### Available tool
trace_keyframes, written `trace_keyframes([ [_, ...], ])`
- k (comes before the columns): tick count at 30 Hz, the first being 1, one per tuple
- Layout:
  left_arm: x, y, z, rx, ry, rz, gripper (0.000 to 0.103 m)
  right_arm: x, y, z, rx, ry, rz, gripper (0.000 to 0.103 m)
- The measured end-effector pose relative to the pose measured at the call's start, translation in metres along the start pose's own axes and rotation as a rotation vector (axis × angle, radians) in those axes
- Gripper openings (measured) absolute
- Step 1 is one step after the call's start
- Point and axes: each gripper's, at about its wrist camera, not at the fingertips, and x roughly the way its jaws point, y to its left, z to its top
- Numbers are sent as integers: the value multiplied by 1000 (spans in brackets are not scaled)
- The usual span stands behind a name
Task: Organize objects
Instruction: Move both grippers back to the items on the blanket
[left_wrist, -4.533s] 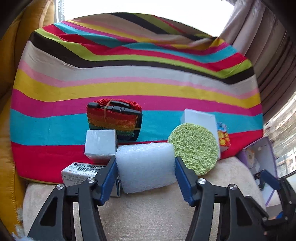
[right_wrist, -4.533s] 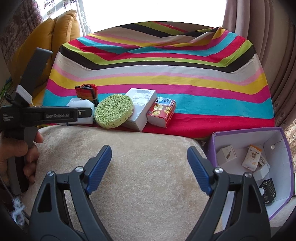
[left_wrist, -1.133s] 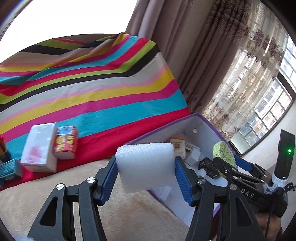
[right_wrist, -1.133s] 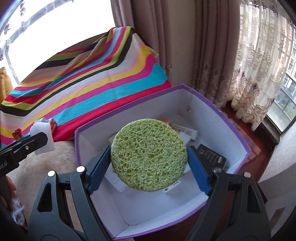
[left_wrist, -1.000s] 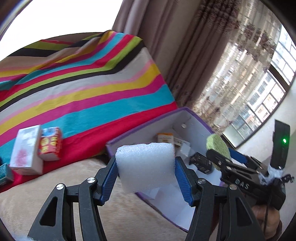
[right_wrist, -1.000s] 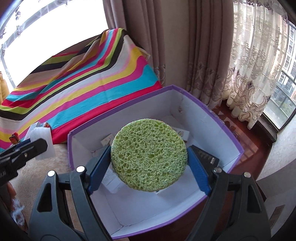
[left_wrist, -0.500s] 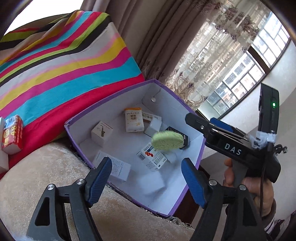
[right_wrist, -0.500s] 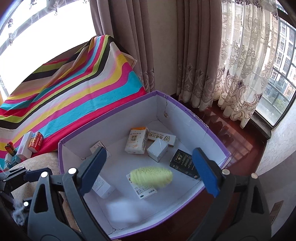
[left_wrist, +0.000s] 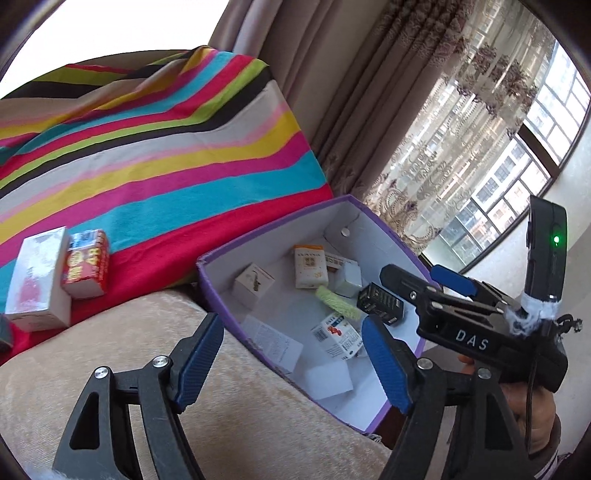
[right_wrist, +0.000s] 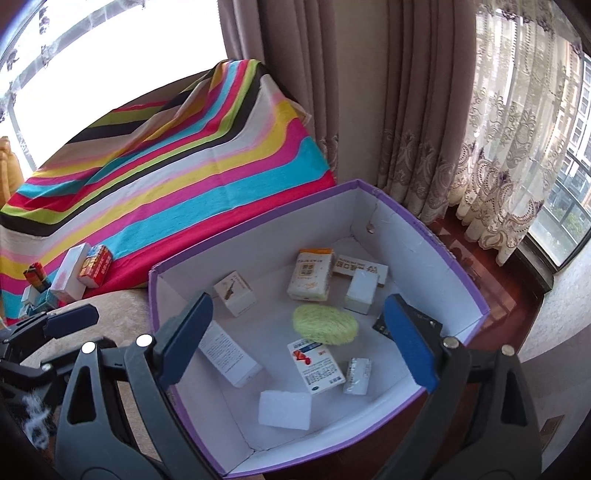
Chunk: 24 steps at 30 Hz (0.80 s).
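Left gripper (left_wrist: 293, 356): jaws apart, empty.
Right gripper (right_wrist: 295, 338): jaws apart, empty.
Purple box (right_wrist: 428, 236): holds green sponge (right_wrist: 325, 325), white foam block (right_wrist: 284, 410).

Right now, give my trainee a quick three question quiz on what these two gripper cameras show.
1. True or false: the green sponge lies inside the purple box.
2. Which gripper holds something? A) left gripper B) right gripper C) neither
3. Fill in: the white foam block lies in the box near its ____ wall, seen from the right wrist.

Key: 1 true. 2 C, both stand open and empty. 3 near.
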Motion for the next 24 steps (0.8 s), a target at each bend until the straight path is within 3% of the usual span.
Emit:
trace_keyframes([
  [10,-34,39,-2,-79,-79,79,78,-3,49,-3,-101,25,63,95],
  [24,-111,134,-32,-294,-205,237,78,5,113,-12,-208,67,157,95],
])
